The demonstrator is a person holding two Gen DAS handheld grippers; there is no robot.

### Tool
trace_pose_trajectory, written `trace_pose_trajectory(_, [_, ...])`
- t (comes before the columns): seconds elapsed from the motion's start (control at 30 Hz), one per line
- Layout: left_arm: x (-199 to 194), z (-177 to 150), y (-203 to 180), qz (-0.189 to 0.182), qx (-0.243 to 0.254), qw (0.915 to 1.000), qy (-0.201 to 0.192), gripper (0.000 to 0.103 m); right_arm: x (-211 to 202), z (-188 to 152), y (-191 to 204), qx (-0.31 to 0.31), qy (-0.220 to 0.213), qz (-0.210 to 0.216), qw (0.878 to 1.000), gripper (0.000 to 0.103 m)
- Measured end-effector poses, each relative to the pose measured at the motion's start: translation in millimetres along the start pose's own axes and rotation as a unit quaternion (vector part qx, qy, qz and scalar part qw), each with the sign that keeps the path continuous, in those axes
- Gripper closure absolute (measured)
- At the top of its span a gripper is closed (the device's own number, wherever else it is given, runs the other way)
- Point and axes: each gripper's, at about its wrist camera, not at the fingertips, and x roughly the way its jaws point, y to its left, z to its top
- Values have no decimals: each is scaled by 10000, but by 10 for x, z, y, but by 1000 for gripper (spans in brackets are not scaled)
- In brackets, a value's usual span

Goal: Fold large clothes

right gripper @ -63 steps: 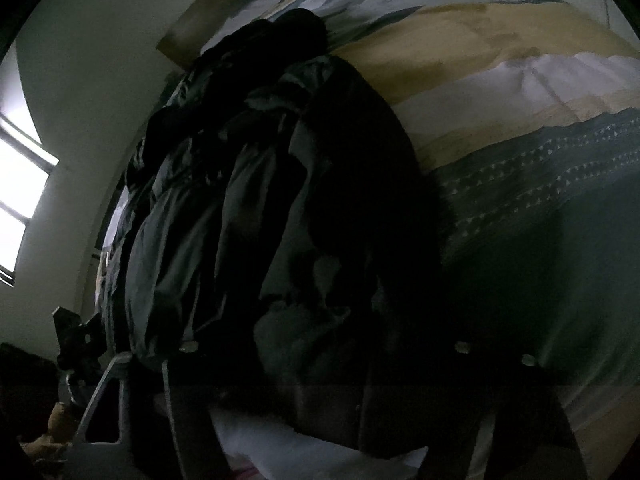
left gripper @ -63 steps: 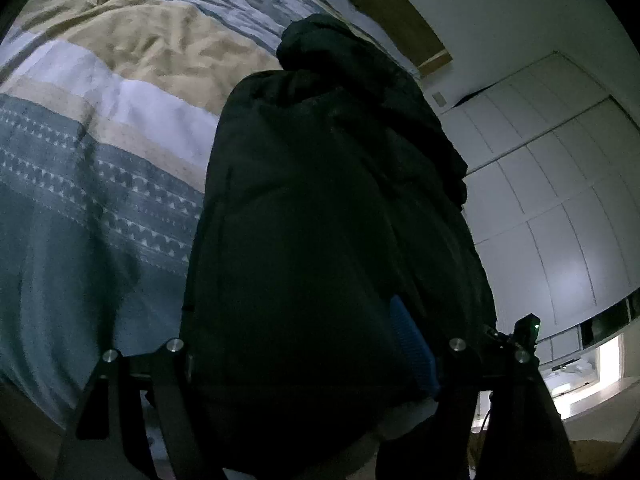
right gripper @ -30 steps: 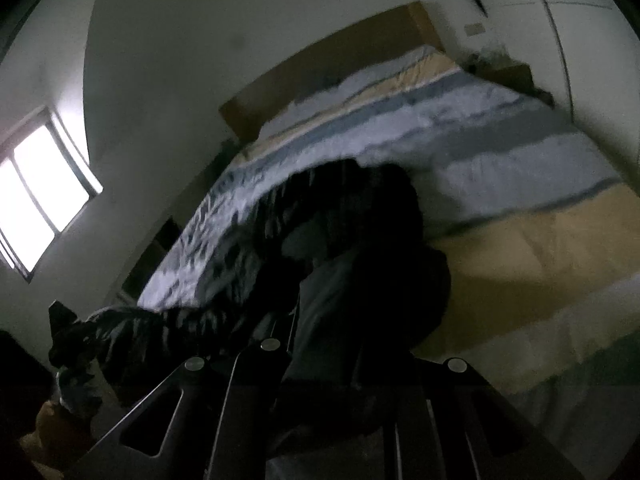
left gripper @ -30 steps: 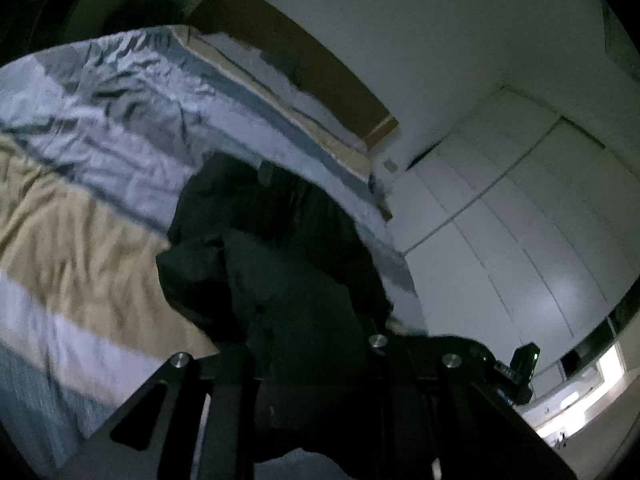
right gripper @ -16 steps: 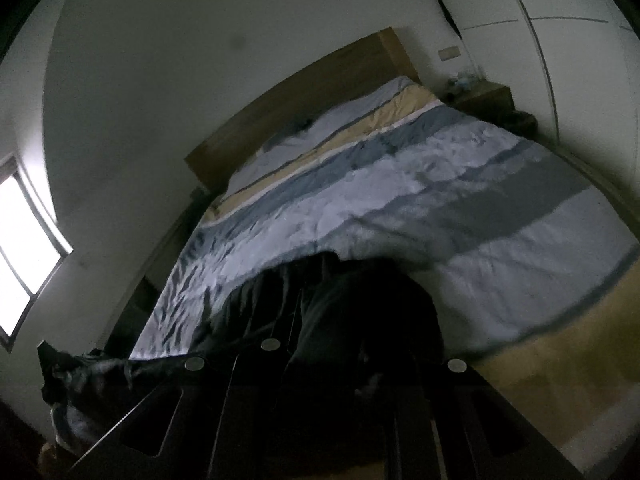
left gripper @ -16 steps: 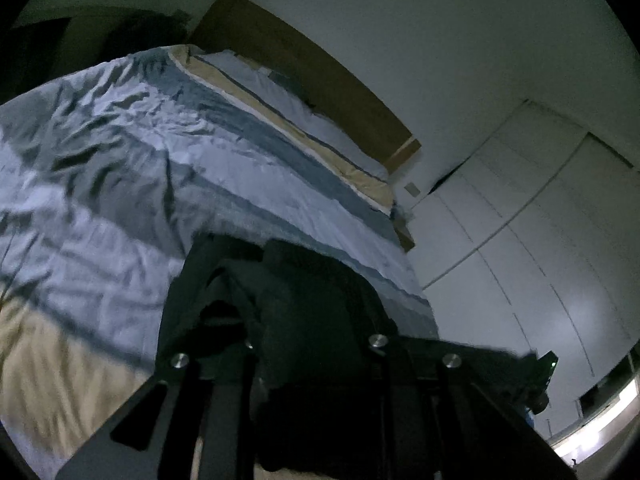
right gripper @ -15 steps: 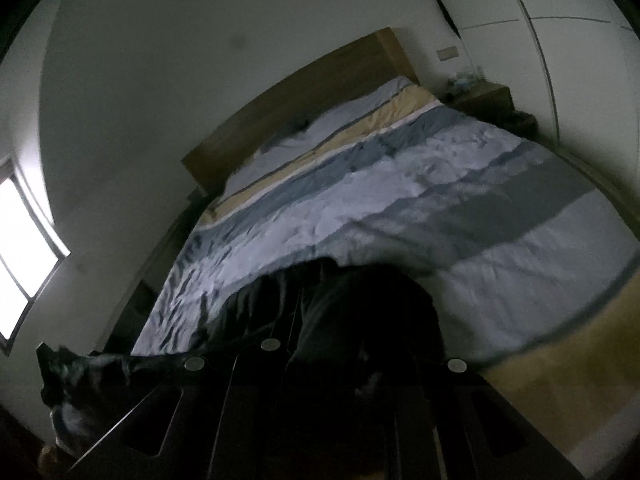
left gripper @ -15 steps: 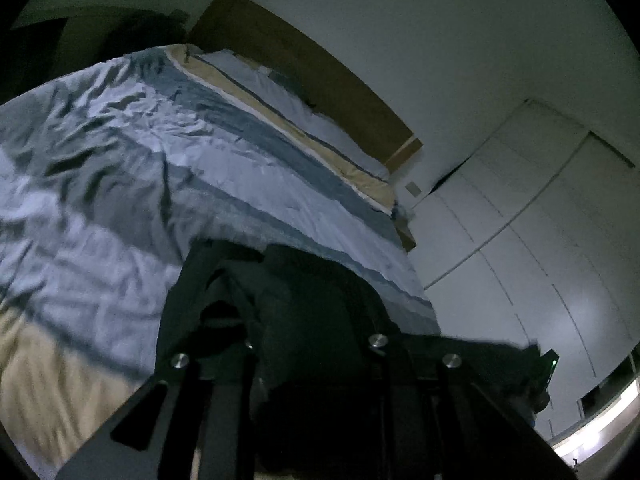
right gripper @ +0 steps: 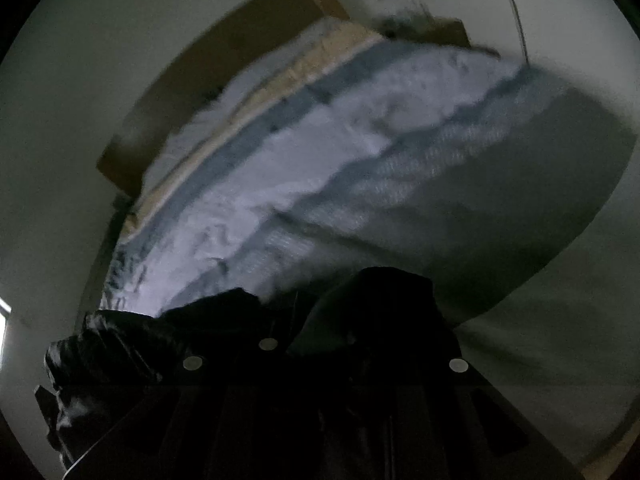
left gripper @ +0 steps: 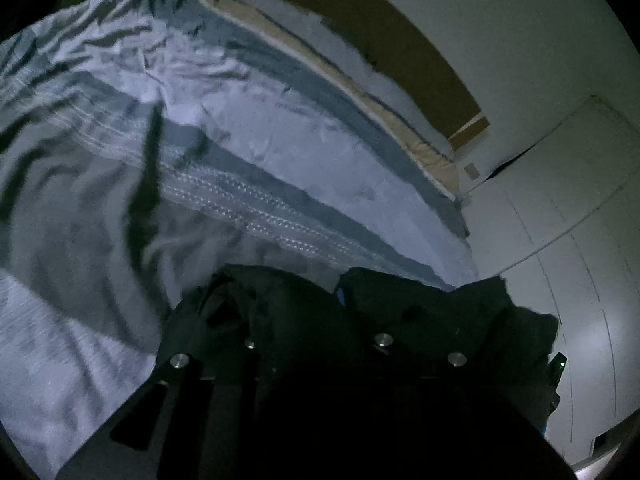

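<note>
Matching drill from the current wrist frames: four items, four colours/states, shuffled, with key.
Items:
1. jacket
2. headboard
3. duvet
4. left tongs

Descriptions:
A. brown wood, against the wall
B. striped blue, grey and tan, wrinkled
C. shut on dark fabric
D. black, bunched at the bottom of both views

Pairs: 1-D, 2-A, 3-B, 4-C
</note>
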Motion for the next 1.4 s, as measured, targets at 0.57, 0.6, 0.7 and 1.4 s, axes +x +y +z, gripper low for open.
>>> trace_pose_trajectory(0.57, [205, 171, 203, -77, -720, 9966, 385, 59, 424, 174, 52, -11, 577, -461, 9973, 61])
trace_pose_trajectory(0.6, [127, 197, 193, -97, -756, 9965, 340, 58, 360, 203, 69, -5, 553, -392, 9977, 49])
trace_pose_trajectory(0.7, [-128, 296, 153, -113, -874, 9959, 195, 47, 187, 286, 126, 23, 463, -264, 9986, 38])
trace_pose_trajectory(1.4, [-428, -365, -1313, 1053, 895, 9902, 227, 34, -606, -97, 1164, -1733, 230, 48, 9846, 16])
